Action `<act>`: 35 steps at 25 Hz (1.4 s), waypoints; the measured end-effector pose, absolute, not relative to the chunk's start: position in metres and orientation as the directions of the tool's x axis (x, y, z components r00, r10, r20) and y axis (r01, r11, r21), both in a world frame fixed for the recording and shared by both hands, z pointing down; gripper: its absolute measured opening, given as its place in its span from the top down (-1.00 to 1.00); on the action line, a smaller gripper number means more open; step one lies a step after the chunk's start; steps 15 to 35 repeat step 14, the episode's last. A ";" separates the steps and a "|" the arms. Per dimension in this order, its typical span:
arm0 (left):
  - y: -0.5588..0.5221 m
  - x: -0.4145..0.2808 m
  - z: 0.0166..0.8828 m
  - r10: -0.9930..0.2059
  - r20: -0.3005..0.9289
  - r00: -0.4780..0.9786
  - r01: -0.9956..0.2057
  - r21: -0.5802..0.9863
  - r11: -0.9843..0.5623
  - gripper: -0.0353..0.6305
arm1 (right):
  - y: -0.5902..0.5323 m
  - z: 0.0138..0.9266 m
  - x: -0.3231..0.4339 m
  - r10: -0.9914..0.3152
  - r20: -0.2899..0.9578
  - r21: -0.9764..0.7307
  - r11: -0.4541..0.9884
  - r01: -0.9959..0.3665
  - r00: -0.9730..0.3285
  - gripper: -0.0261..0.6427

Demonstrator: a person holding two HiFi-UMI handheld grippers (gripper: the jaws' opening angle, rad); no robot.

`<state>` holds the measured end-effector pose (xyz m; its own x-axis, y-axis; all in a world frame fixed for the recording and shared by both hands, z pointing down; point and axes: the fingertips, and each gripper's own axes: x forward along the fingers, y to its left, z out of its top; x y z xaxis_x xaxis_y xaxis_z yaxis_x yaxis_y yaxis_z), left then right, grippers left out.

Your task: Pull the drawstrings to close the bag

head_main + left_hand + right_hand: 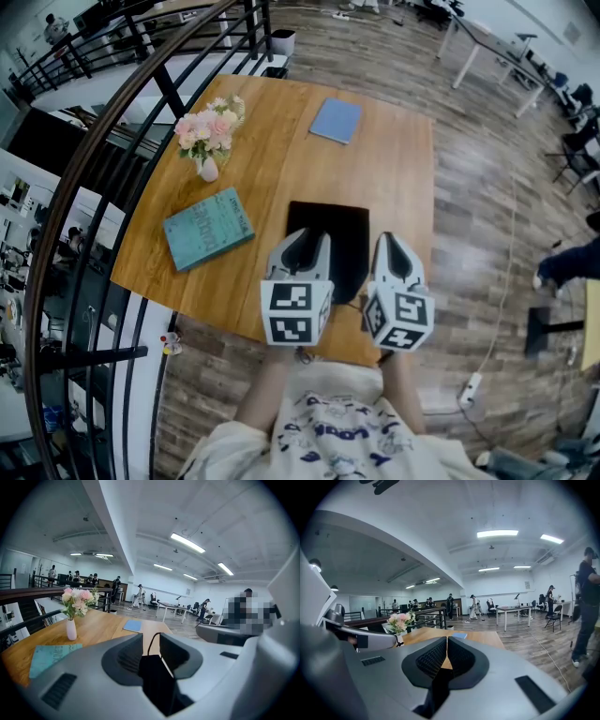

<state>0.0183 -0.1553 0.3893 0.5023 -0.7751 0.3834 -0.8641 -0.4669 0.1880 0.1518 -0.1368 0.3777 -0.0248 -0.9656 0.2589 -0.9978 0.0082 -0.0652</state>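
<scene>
A black drawstring bag (339, 234) lies flat on the wooden table (281, 169), near its front edge. My left gripper (314, 242) is over the bag's near left edge. In the left gripper view, black bag cloth (157, 679) fills the gap between the jaws of the left gripper (151, 641), and a thin cord loop (149, 645) rises from it. My right gripper (391, 246) sits at the bag's right side. In the right gripper view, the tips of the right gripper (447, 641) meet, and a black strip (437, 688) runs down from between them.
A vase of pink flowers (208, 141), a teal book (207, 228) and a blue notebook (336, 120) lie further back on the table. A dark railing (89, 178) curves along the left. Desks, chairs and people stand in the room beyond.
</scene>
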 end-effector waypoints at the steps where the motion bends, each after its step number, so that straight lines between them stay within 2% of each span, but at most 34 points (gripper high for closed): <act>1: -0.155 0.018 0.389 -0.776 0.382 0.501 -0.865 0.186 -0.467 0.57 | -0.137 0.378 0.152 -0.966 0.259 -0.066 0.007 -0.998 -0.024 0.89; 35: -0.158 0.017 0.388 -0.781 0.382 0.494 -0.869 0.178 -0.462 0.57 | -0.139 0.376 0.158 -0.966 0.257 -0.068 -0.004 -0.998 -0.014 0.89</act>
